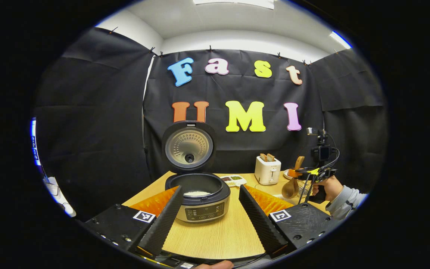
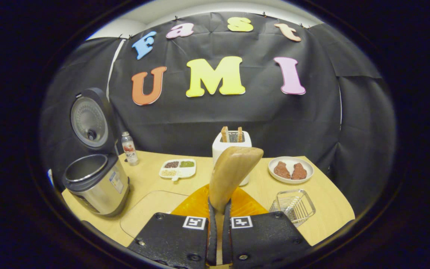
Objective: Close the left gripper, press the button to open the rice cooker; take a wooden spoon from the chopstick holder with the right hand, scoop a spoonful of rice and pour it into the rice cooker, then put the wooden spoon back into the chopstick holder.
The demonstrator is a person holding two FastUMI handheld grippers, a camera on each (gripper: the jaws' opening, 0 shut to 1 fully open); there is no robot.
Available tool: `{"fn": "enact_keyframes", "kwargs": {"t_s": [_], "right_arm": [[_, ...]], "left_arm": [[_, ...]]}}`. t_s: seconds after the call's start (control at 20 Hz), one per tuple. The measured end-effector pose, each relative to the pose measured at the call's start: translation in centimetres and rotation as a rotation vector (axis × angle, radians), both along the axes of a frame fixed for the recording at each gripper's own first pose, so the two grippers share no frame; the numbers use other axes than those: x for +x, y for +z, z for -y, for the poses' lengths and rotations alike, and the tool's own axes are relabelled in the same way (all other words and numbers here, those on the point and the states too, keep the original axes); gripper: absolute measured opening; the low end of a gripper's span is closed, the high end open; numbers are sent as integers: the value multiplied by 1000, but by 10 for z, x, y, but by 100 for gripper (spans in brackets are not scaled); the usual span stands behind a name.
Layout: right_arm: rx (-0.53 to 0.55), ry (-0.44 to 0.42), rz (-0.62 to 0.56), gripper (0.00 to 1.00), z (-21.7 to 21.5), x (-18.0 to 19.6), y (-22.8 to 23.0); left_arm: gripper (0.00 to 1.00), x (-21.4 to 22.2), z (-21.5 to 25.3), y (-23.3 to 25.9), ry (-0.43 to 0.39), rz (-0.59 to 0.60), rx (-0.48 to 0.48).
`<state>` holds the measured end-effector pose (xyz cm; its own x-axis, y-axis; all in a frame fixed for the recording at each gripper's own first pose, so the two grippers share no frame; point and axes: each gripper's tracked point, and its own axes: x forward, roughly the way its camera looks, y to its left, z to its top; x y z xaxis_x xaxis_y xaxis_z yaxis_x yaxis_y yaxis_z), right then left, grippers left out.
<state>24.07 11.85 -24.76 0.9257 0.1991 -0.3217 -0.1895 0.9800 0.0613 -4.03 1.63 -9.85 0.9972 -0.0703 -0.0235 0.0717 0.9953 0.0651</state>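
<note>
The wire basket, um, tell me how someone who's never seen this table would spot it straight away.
Start from the white toaster at the back of the wooden table. To its right sits a white plate; nearer the camera than that plate stands the wire basket. It is the one see-through thing there, made of thin metal wires, and looks empty.

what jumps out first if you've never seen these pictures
The rice cooker at the table's left, its lid flung upright and a little white rice in the pot. Next, the wooden spoon clamped in the right gripper, raised before the white toaster, while the left gripper stands open facing the cooker.
</note>
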Motion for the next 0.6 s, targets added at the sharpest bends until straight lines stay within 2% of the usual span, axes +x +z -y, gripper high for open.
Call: {"fn": "enact_keyframes", "kwargs": {"t_s": [0.35,0.6], "right_arm": [[-101,9,-33,11,-16,-3,-32],[42,63,-105,11,-52,-21,-41]], "left_arm": [[95,5,2,-2,-2,-3,-8],[96,6,-1,-7,1,-10,-17]]}}
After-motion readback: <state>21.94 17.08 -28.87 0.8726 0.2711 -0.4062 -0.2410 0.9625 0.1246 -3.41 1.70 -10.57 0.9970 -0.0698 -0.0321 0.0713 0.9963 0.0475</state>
